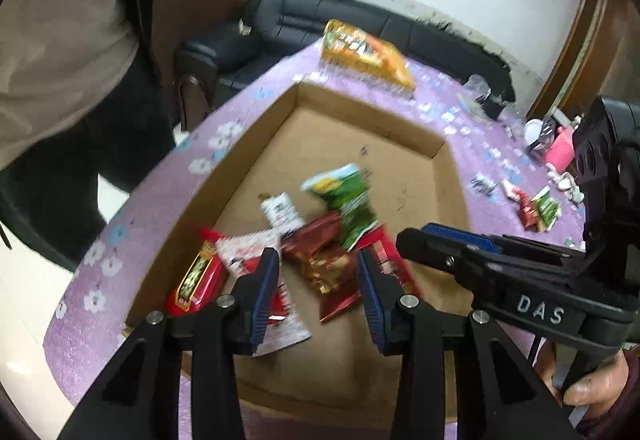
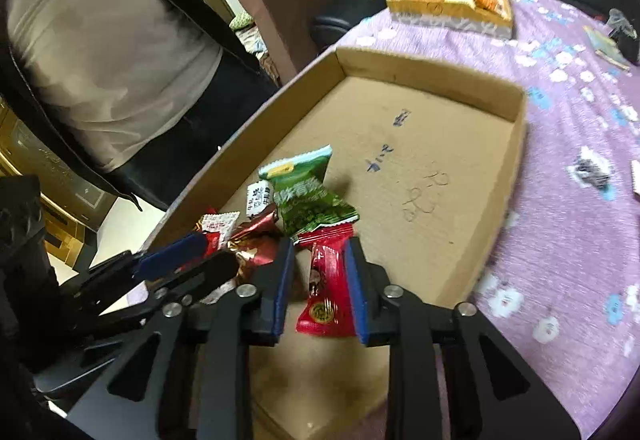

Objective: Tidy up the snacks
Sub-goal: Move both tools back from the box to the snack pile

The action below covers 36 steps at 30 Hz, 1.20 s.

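A shallow cardboard box (image 1: 360, 108) (image 2: 420, 68) lies on the purple floral tablecloth (image 2: 560, 160). Several snack packets are piled in its near corner: a green one (image 1: 348, 200) (image 2: 308, 196), a small white one (image 1: 280, 210) (image 2: 259, 198), a maroon one (image 1: 320, 264) (image 2: 256, 248) and a red one with a yellow label (image 1: 198, 280). My left gripper (image 1: 318, 280) (image 2: 188, 256) hovers open over the maroon packet. My right gripper (image 2: 318, 280) (image 1: 440, 240) stands open astride a red packet (image 2: 326, 292) that rests on the box floor.
A basket of snacks (image 2: 452, 0) (image 1: 368, 52) stands at the table's far edge. Loose packets (image 1: 538, 208) and small clutter lie on the cloth to the right. A person in a beige top (image 1: 60, 40) stands at the left. A black sofa (image 1: 360, 16) is behind the table.
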Tool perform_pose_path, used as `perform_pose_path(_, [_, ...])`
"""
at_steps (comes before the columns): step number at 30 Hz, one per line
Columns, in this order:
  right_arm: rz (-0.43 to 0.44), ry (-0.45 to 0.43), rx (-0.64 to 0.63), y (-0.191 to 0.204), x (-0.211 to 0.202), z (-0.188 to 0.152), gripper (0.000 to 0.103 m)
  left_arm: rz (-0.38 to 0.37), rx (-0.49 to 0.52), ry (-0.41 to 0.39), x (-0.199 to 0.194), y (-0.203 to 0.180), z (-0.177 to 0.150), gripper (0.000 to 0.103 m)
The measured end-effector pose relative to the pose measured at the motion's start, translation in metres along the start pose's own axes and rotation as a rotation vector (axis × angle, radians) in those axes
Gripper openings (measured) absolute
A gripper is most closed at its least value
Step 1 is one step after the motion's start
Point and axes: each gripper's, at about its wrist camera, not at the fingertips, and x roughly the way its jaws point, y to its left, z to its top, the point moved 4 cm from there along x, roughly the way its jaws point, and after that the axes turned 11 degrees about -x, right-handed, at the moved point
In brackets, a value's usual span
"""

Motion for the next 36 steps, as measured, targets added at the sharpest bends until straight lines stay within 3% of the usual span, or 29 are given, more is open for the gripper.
perform_pose_path(1, [-0.018,-0.020,-0.006,-0.002,-0.009,-0.001,0.039,-0.031,0.006,-0.021,-0.007,-0.005,0.000,0.044])
perform_pose_path(3, [-0.044,-0.056,-0.008,-0.009,-0.026,-0.005,0.051,-0.069,0.000,-0.051,-0.017,-0.010,0.001,0.061])
perform_pose_path(5, [-0.076,-0.092,0.003,-0.020,-0.046,-0.013,0.052,-0.105,-0.027,-0.067,-0.026,-0.015,0.001,0.082])
perform_pose_path(10, [-0.127,-0.130,0.090,-0.058,-0.077,-0.038,0.054,-0.268,-0.098,0.013,-0.027,-0.038,-0.006,0.082])
perform_pose_path(18, [-0.161,-0.162,0.212,-0.107,-0.102,-0.079,0.054,-0.361,0.010,0.119,-0.017,-0.108,-0.038,0.082])
perform_pose_path(25, [-0.238,-0.201,0.257,-0.150,-0.137,-0.099,0.054,-0.306,0.131,0.225,-0.002,-0.156,-0.071,0.082])
perform_pose_path(36, [-0.487,-0.250,0.461,-0.270,-0.239,-0.162,0.053,-0.303,0.149,0.225,0.005,-0.181,-0.074,0.081])
